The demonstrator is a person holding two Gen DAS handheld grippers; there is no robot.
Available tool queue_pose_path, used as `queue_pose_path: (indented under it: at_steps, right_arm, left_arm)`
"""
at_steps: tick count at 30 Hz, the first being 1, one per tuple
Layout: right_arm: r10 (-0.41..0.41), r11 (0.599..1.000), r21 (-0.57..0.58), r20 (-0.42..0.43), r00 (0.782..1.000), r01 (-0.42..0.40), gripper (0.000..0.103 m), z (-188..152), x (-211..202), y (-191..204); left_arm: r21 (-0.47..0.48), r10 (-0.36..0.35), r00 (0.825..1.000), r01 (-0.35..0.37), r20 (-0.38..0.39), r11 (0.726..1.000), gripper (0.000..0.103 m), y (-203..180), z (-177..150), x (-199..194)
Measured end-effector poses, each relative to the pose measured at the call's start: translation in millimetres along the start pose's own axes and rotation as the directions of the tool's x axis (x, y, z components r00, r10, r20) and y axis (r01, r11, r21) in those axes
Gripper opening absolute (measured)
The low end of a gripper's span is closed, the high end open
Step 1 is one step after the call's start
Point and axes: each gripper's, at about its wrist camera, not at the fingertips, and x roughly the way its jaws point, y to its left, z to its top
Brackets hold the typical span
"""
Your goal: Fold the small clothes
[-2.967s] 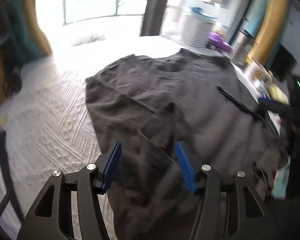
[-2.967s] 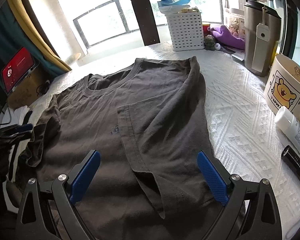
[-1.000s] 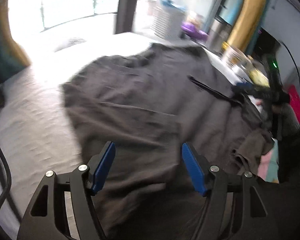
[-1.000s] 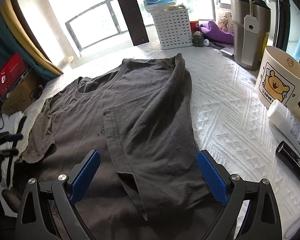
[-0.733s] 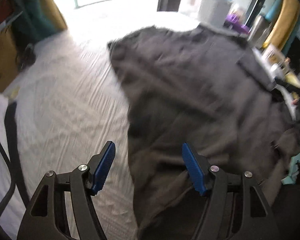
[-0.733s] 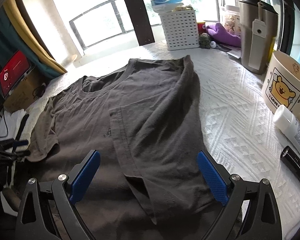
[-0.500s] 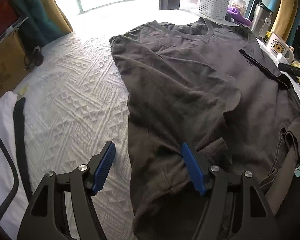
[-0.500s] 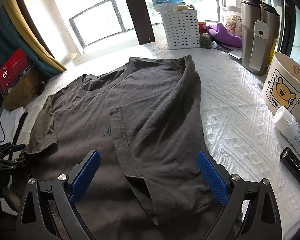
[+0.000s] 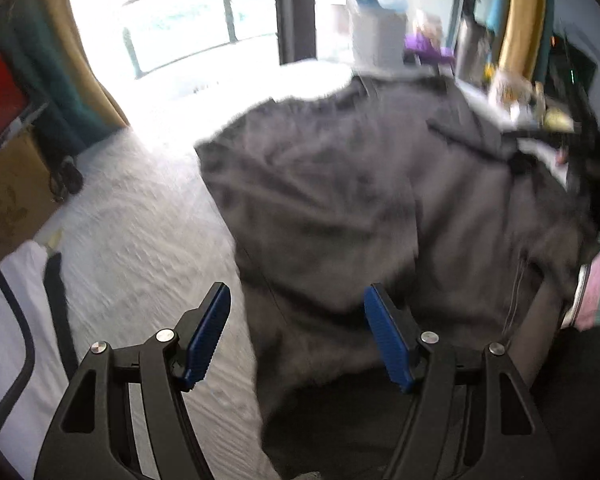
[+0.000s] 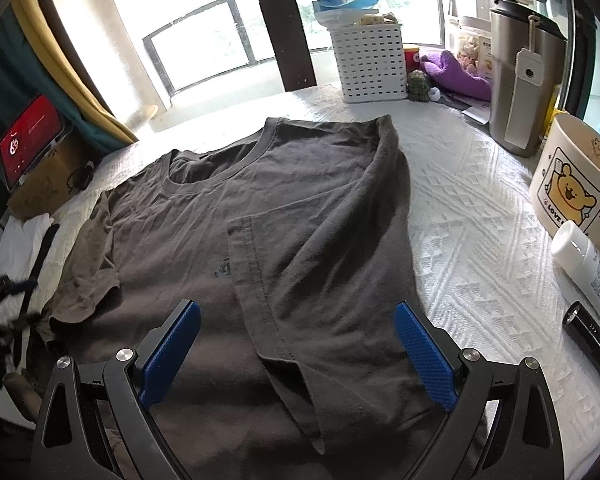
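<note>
Dark grey cotton T-shirt (image 10: 300, 208) is lying flat mid-frame on the white quilted bed (image 10: 480, 216), right side folded in. Both claws, left claw (image 9: 296, 336) and right claw (image 10: 296, 354), are hanging apart, empty, above its hem, ready for the left fold.

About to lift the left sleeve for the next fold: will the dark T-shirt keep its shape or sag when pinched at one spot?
The dark T-shirt will probably sag: it is thin and wrinkled, and its folded-over right side already lies limp. It looks light. The left sleeve lies crumpled, so it may bunch. The textured white cover could drag on it.
</note>
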Motion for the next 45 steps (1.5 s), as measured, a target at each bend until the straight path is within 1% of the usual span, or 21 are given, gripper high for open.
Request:
queue_pose_path:
  at_steps: [3, 5, 8, 11, 16, 17, 18, 19, 20, 21, 22, 23, 25, 26, 29, 31, 34, 36, 38, 39, 45]
  right_arm:
    - [-0.006, 1.0, 0.011, 0.007, 1.0, 0.006, 0.098, 1.7, -1.6, -6.1]
    - [-0.009, 1.0, 0.018, 0.013, 1.0, 0.009, 0.098, 3.9, -2.0, -10.2]
    - [-0.015, 1.0, 0.02, 0.025, 1.0, 0.015, 0.098, 9.6, -2.3, -15.4]
    - [-0.024, 1.0, 0.02, 0.037, 0.999, 0.023, 0.098, 19.3, -0.5, -22.5]
    - [-0.051, 0.999, 0.018, 0.032, 0.998, 0.05, 0.098, 40.6, 12.1, -31.3]
    - [-0.051, 0.999, 0.015, 0.031, 0.998, 0.05, 0.098, 43.9, 14.3, -31.5]
    - [-0.05, 0.999, 0.012, 0.029, 0.998, 0.05, 0.098, 46.4, 16.2, -31.2]
    - [-0.048, 0.999, 0.006, 0.027, 0.998, 0.048, 0.098, 49.7, 18.9, -30.2]
    - [-0.047, 0.999, 0.004, 0.025, 0.999, 0.047, 0.098, 51.3, 20.8, -29.3]
    - [-0.046, 0.999, 0.001, 0.021, 0.999, 0.046, 0.098, 52.9, 23.6, -28.6]
    - [-0.046, 0.999, 0.0, 0.015, 0.999, 0.046, 0.098, 54.0, 26.5, -27.9]
    - [-0.046, 0.999, 0.0, 0.011, 0.999, 0.046, 0.098, 54.3, 29.0, -27.2]
    - [-0.046, 0.999, -0.001, 0.003, 0.999, 0.046, 0.098, 55.4, 33.4, -25.3]
    - [-0.047, 0.999, -0.001, 0.002, 0.999, 0.047, 0.098, 55.3, 33.8, -24.4]
    - [-0.047, 0.999, -0.01, 0.005, 0.999, 0.047, 0.098, 55.2, 32.0, -18.1]
    - [-0.049, 0.999, -0.015, 0.011, 0.999, 0.049, 0.098, 53.6, 27.6, -13.6]
    - [-0.052, 0.998, -0.023, 0.021, 0.998, 0.052, 0.098, 48.9, 18.0, -7.7]
    - [-0.053, 0.998, -0.027, 0.028, 0.998, 0.054, 0.098, 43.6, 10.2, -4.3]
    - [-0.055, 0.998, -0.032, 0.034, 0.998, 0.056, 0.098, 36.6, 2.0, -0.1]
    - [-0.056, 0.998, -0.035, 0.037, 0.998, 0.057, 0.098, 33.0, -2.1, 1.8]
    - [-0.05, 0.997, -0.056, 0.044, 0.998, 0.052, 0.098, 5.4, -21.7, 19.3]
  left_arm:
    - [-0.011, -0.002, 0.999, 0.003, 0.049, 1.0, 0.07, 16.9, 17.1, 5.6]
    - [-0.044, 0.019, 0.999, -0.017, 0.032, 0.999, 0.07, 33.8, 24.7, 23.3]
    - [-0.131, 0.066, 0.998, -0.065, 0.0, 0.989, 0.07, 63.6, 39.0, 58.9]
    - [-0.166, 0.029, 1.0, -0.03, -0.006, 0.986, 0.069, 79.8, 49.2, 81.6]
    - [-0.15, -0.028, 1.0, 0.026, -0.013, 0.988, 0.069, 85.1, 65.3, 106.1]
    - [-0.141, -0.026, 1.0, 0.024, -0.015, 0.99, 0.061, 84.7, 68.1, 111.8]
    - [-0.129, -0.025, 1.0, 0.022, -0.019, 0.991, 0.05, 81.9, 67.7, 111.7]
    - [-0.115, -0.018, 1.0, 0.016, -0.023, 0.993, 0.034, 80.6, 67.4, 113.7]
    - [-0.102, -0.019, 1.0, 0.017, -0.013, 0.995, 0.023, 79.6, 69.0, 113.6]
    - [-0.094, -0.032, 0.999, 0.031, -0.011, 0.995, 0.016, 78.8, 71.0, 113.3]
    - [-0.088, -0.013, 1.0, 0.013, 0.0, 0.996, 0.007, 78.6, 72.9, 111.9]
    - [-0.079, 0.032, 0.999, -0.031, 0.006, 0.996, 0.005, 79.3, 74.9, 110.9]
    - [-0.053, 0.127, 0.992, -0.126, 0.019, 0.991, 0.004, 82.1, 78.4, 112.5]
    - [-0.047, 0.15, 0.989, -0.149, 0.013, 0.988, 0.004, 85.5, 79.3, 115.3]
    - [-0.056, 0.135, 0.991, -0.135, 0.0, 0.989, 0.004, 90.8, 78.6, 120.7]
    - [-0.039, 0.147, 0.989, -0.147, 0.002, 0.988, 0.005, 87.3, 78.9, 119.2]
    - [-0.077, 0.149, 0.989, -0.147, 0.011, 0.986, 0.007, 88.9, 80.2, 111.8]
    - [-0.104, 0.159, 0.987, -0.156, 0.019, 0.982, 0.013, 90.0, 79.0, 101.5]
    - [-0.122, 0.166, 0.985, -0.159, 0.043, 0.98, 0.031, 88.6, 75.4, 86.2]
    - [-0.13, 0.163, 0.985, -0.156, 0.05, 0.979, 0.033, 87.6, 73.1, 80.0]
    - [-0.158, 0.149, 0.986, -0.136, 0.078, 0.978, 0.035, 79.8, 48.6, 41.3]
